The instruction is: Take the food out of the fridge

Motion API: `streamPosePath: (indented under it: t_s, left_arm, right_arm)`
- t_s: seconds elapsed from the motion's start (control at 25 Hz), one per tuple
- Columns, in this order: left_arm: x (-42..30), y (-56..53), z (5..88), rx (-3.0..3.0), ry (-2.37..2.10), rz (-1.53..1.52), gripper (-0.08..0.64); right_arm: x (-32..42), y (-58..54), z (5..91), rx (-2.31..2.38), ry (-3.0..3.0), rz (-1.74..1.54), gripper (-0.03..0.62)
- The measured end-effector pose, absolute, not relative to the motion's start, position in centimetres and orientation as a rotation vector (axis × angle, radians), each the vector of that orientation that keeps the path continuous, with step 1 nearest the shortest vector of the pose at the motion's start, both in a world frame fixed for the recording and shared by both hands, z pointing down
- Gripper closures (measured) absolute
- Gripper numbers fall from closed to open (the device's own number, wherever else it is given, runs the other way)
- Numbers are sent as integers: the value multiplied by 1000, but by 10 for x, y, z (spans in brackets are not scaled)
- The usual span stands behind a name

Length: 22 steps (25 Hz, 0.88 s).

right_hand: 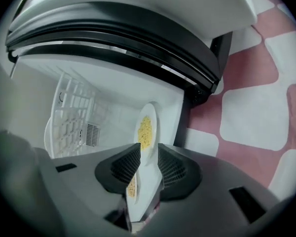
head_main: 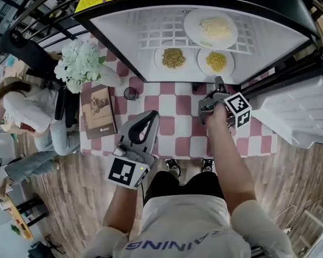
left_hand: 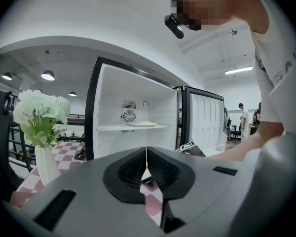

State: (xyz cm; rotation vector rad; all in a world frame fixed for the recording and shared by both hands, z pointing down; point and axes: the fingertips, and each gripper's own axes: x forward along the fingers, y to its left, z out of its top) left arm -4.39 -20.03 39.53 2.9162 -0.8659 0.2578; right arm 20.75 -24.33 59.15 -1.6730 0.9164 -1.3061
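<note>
A: around the fridge (head_main: 124, 31)?
B: checked table (head_main: 175, 130), one vase of white flowers (head_main: 81, 63), one book (head_main: 99, 112); fridge door (head_main: 307, 112) open on the right
A: food?
B: three round white plates inside: pale-food plate (head_main: 189, 28) on wire shelf (head_main: 156, 31), brown-grain plate (head_main: 159, 58) and yellow-grain plate (head_main: 201, 62) below. right gripper (right_hand: 148, 154) fingers apart, yellow-grain plate rim in the gap. left gripper (left_hand: 146, 157) fingers closed, empty
</note>
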Motion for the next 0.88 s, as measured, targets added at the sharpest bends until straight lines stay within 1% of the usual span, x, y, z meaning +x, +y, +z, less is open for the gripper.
streamPosePath:
  t_s: [0.72,0.76,0.88]
  left_arm:
    - [-47,-202,401,2893,-851,263,546]
    - [-47,-201,401,2886,-851,265,546]
    - [-48,-199,400,2894,-849,269,546]
  right_arm:
    - [221,-253,600,-1640,807,-1318,489]
    - [222,-253,601,-1647,801,-1323,495]
    - [222,-251,605,-1668,788,-1333,554]
